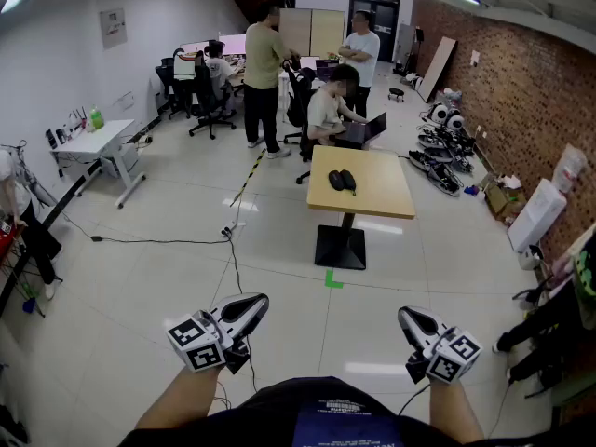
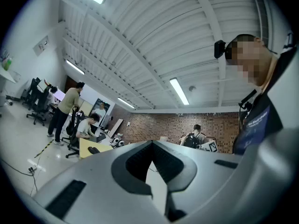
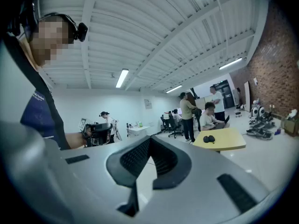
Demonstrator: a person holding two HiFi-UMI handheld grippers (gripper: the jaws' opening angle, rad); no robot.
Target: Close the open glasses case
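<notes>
The open black glasses case [image 1: 342, 181] lies on a small yellow table [image 1: 372, 198] several steps ahead of me. It shows as two dark halves side by side. My left gripper [image 1: 253, 305] and right gripper [image 1: 407, 317] are held low in front of my body, far short of the table, both shut with nothing between the jaws. In the left gripper view the shut jaws [image 2: 152, 143] fill the bottom, with the case [image 2: 93, 150] tiny at the left. The right gripper view shows its shut jaws [image 3: 149, 141] and the case [image 3: 209, 138] on the table [image 3: 224, 141].
A person sits with a laptop [image 1: 365, 130] just behind the table; two others stand near desks [image 1: 265, 73]. A cable [image 1: 158, 240] runs across the tiled floor, with green tape [image 1: 333, 278] near the table's base. Gear lies along the brick wall [image 1: 442, 147]. A white desk [image 1: 93, 142] is at left.
</notes>
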